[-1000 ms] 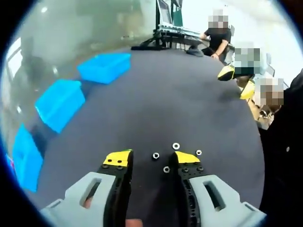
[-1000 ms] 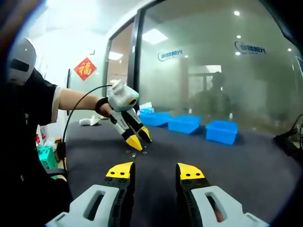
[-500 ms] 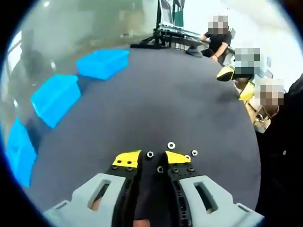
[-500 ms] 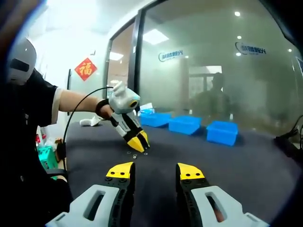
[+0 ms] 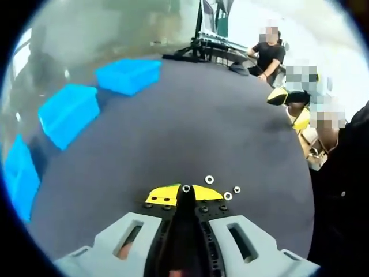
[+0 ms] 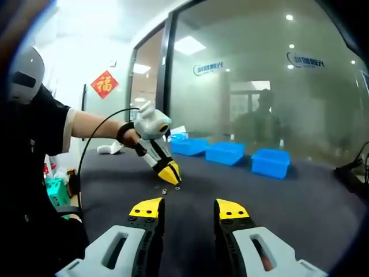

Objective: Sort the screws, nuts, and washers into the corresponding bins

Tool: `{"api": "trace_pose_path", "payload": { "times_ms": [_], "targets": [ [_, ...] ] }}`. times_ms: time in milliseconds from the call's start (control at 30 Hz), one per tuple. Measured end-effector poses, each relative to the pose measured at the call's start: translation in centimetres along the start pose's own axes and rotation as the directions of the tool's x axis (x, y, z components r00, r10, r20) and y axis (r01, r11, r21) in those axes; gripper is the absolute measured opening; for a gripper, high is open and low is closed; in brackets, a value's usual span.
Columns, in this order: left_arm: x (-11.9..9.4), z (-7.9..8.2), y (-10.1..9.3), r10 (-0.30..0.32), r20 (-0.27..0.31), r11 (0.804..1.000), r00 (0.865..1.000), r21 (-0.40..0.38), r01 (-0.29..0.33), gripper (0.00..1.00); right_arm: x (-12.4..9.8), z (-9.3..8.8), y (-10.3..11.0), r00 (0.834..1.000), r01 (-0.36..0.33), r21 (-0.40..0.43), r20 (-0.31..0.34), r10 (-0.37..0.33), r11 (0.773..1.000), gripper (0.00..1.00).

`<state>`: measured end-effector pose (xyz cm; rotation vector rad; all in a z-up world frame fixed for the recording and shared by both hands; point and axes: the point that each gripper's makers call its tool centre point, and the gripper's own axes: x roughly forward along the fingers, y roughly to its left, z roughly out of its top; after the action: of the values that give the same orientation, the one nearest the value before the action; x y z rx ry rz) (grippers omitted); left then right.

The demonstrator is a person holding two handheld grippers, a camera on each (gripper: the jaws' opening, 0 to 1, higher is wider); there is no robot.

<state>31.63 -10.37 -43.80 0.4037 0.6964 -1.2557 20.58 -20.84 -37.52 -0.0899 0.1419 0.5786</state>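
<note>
Left jaws closed on nut (image 5: 185, 188)

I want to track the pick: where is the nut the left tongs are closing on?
In the left gripper view the nut sits pinched between the yellow tips of the left tongs on the dark table, with three loose pieces just right.

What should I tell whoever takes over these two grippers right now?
Left gripper: jaws closed on a nut, tips at the table.
Right gripper: open, holding nothing, held above the table away from the parts.
Parts: a washer and two more small pieces lie loose on the table just right of the left tips.
Bins: three blue bins along the far edge by the glass; their contents are not visible.
Done: nut gripped.
Left: carry the nut to its bin, then sort the loose pieces.
</note>
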Motion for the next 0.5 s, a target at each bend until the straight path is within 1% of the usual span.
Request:
{"api": "trace_pose_path", "payload": {
  "times_ms": [233, 400, 500],
  "targets": [
    [-0.1, 0.1, 0.0, 0.010, 0.018, 1.000, 1.000, -0.014, -0.010, 0.06, -0.1, 0.2, 0.0, 1.000, 0.002, -0.002, 0.001, -0.002, 1.000, 0.31],
    [-0.7, 0.5, -0.4, 0.028, 0.084, 0.999, 0.996, -0.029, -0.025, 0.06, 0.0, 0.2, 0.1, 1.000, 0.000, -0.006, -0.001, 0.000, 1.000, 0.31],
    [-1.9, 1.1, -0.6, 0.048, 0.150, 0.998, 0.988, -0.054, -0.041, 0.06, 0.1, 0.3, 0.1, 1.000, -0.001, -0.008, -0.001, 0.001, 1.000, 0.31]
  ]
}}
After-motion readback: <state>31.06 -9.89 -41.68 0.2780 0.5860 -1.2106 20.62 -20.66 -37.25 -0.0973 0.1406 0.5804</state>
